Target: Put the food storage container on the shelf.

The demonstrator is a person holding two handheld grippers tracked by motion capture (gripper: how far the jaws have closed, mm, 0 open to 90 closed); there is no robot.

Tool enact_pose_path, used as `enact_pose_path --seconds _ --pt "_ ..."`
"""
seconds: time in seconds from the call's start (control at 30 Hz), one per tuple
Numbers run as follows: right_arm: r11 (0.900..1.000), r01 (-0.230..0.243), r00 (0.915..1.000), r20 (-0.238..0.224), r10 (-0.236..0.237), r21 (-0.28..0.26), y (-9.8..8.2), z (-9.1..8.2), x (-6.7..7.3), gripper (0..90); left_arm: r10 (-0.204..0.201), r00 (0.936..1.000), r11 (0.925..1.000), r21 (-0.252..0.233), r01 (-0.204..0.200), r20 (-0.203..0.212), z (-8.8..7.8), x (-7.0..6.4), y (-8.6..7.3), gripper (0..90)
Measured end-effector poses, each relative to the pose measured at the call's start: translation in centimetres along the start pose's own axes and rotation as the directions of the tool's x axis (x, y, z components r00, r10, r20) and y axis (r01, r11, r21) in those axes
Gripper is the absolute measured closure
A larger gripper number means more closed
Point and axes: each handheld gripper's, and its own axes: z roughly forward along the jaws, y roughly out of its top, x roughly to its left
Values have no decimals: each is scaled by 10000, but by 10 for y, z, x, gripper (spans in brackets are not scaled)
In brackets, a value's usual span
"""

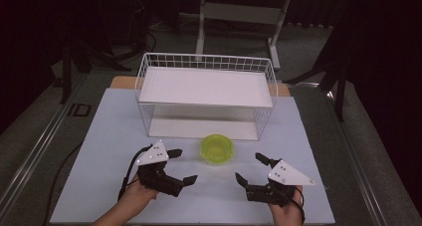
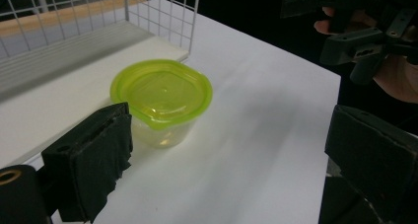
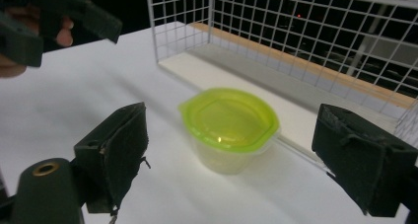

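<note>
Left jaws: the left gripper (image 1: 175, 166) had its jaws spread wide, holding nothing, angled toward the tub from its left.
Right jaws: the right gripper (image 1: 250, 169) was likewise spread and empty, facing the tub from the other side.
Tub: the lidded tub (image 1: 217, 149) stood upright on the white board (image 1: 99, 151), between the two grippers and just in front of the wire rack (image 1: 206, 94); its green lid (image 3: 229, 116) sat on a clear cup.
Doing it well: one gripper probably should straddle the cup below the lid rim and close level, since the thin wall looked likely to flex.
Hard to tell: whether the lid was snapped fully shut; the contents, if any.
</note>
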Motion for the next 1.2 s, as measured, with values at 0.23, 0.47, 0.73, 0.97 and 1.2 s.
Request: enact_pose_path --seconds 0.23,0.47,0.73,0.97,1.2 --pt "9997 137 9997 176 -140 190 11 18 -11 122 -203 9995 9997 -133 200 -249 9 10 9 27" --pt "9987 -216 9997 91 212 469 14 39 -20 114 -407 9988 9988 250 414 -289 21 22 17 25" --pt "9900 -855 9962 246 832 1120 9 66 -30 136 -681 9967 9970 336 696 -434 45 33 23 26" --pt "9834 -1168 9929 374 1127 1385 4 79 -38 146 -976 9936 9933 569 1008 -577 63 41 22 36" --pt "9707 -1737 9847 396 1695 1658 -5 94 -45 169 -1326 9871 9842 1062 1418 -893 79 51 14 80"
